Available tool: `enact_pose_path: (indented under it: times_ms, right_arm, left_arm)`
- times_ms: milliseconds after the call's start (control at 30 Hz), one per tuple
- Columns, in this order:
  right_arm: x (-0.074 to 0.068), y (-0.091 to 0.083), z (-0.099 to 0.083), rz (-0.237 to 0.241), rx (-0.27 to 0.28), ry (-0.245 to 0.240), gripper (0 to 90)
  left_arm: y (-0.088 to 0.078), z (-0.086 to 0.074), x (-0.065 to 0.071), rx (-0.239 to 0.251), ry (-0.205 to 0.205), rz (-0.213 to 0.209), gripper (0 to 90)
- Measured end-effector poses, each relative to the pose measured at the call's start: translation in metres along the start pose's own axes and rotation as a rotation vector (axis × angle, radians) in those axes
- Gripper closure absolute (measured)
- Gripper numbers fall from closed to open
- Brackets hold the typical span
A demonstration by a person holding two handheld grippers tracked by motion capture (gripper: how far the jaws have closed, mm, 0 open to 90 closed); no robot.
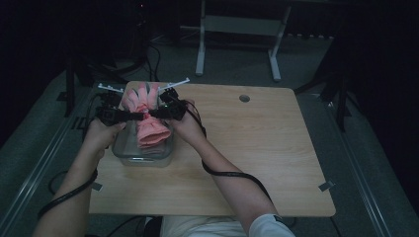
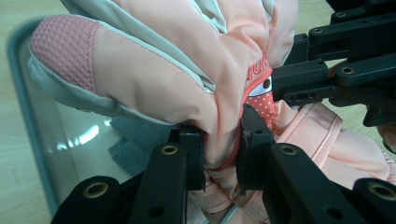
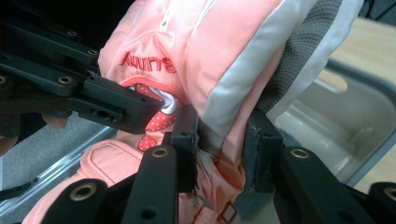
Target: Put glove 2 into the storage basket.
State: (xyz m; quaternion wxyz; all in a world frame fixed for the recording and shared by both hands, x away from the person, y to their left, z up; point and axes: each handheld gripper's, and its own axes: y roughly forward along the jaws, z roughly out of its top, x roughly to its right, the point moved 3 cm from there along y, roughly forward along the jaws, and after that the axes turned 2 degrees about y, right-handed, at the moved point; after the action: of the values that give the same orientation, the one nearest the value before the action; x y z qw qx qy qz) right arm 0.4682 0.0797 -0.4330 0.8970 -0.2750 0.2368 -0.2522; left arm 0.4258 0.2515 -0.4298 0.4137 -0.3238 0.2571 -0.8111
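Wooden table (image 1: 257,148), light top with a round hole near the far edge. A clear container (image 1: 143,157) stands at its left part, directly under both grippers; its grey rim and glassy wall run below and behind the jaws in the left gripper view (image 2: 32,140) and the right gripper view (image 3: 355,135).

Pink glove (image 1: 147,118), padded, with grey trim and a textured fingertip patch, hangs between the two grippers above and partly inside the container. Fingers point away from the person, beyond the jaws; cuff lies on the near side, down in the container. Red stitched lettering and a dotted patch sit at the pinched waist of the glove (image 2: 187,70) (image 3: 196,51).

Left gripper (image 1: 140,117): jaws clamped on the glove's narrow middle, fabric bunched tight between the pads (image 2: 222,154). It grips from the left; the other gripper's black arm is just past its jaw tips, at upper right.

Right gripper (image 1: 152,114): jaws closed on a fold of the same glove, grey trim squeezed between the pads (image 3: 222,149). It grips from the right, tips nearly meeting the left gripper's.
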Motion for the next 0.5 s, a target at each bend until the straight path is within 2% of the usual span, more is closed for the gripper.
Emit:
enact_pose_path:
  times_ms: [233,500]
  right_arm:
    - [0.016,0.021,-0.017,-0.005,-0.057,0.042,69.3]
    - [0.023,0.043,-0.032,-0.015,-0.095,0.073,69.2]
  left_arm:
    - [0.026,-0.012,-0.010,-0.043,-0.040,0.004,75.1]
    - [0.044,-0.025,-0.025,-0.089,-0.084,-0.005,74.9]
